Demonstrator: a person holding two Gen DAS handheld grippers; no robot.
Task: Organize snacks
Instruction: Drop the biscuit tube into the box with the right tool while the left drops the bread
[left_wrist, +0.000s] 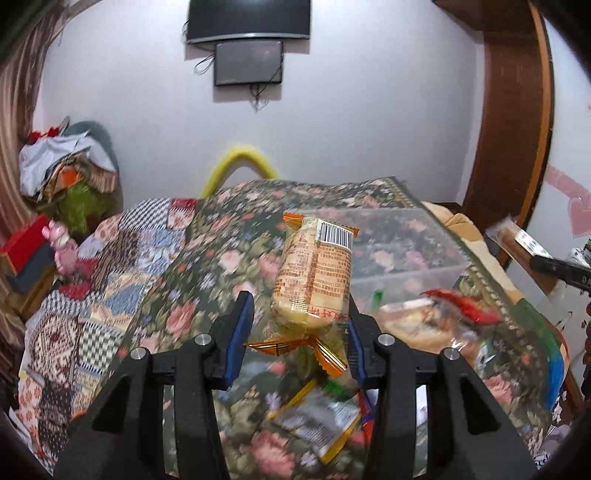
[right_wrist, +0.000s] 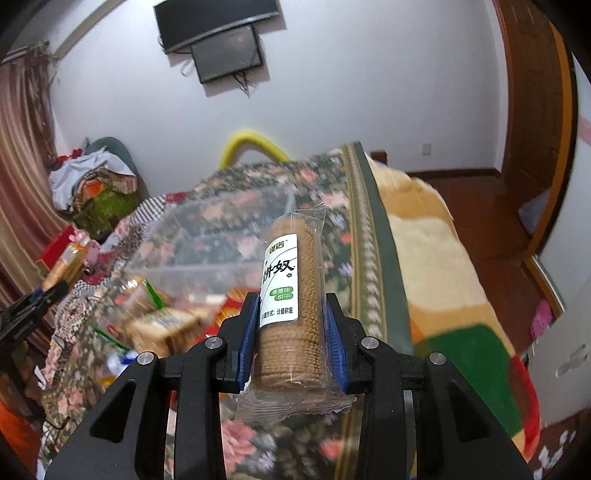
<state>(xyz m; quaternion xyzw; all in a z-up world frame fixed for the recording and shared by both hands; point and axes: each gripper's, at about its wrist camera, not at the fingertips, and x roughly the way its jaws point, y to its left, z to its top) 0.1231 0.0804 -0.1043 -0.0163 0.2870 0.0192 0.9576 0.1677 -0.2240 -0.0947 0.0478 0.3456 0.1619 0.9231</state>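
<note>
Fingers first: my left fingers (left_wrist: 300, 325) look clamped on an orange-wrapped snack pack (left_wrist: 314, 273), barcode end up; the left blue pad shows a gap, so grip seems carried low near the crimped tail, can't confirm full contact. My right fingers (right_wrist: 291, 332) are shut narrow on a clear-sleeved biscuit roll (right_wrist: 290, 299), pads square on both sides, roll upright, lower seal hanging out below.

Both packs are lifted off the bed. Clear plastic bin (left_wrist: 402, 254) sits on the floral blanket (left_wrist: 207, 280), far of both hands; from the left wrist view it's slightly right of my pack, from the right wrist view it's left of the roll. It looks empty, dividers hard to make out.

My read: mid-carry, both items headed for the bin. Doing it well:
- go in one hand at a time, the hands will crowd over the opening
- clear the near rim before lowering, the wall is transparent and easy to clip
- lay the roll flat along a wall, don't drop it upright, biscuits crack
- left pack may swing or slip from that low hold, keep it slow

Around: loose snack pile (left_wrist: 436, 321) lies on the blanket between me and the bin, near right in the left view, so pass over it, not through. Another wrapper (left_wrist: 317, 424) lies right under the left fingers. Blanket is soft, so the bin may tilt if I press on it. Clutter heap at far left and the door at right are well apart from the path.
</note>
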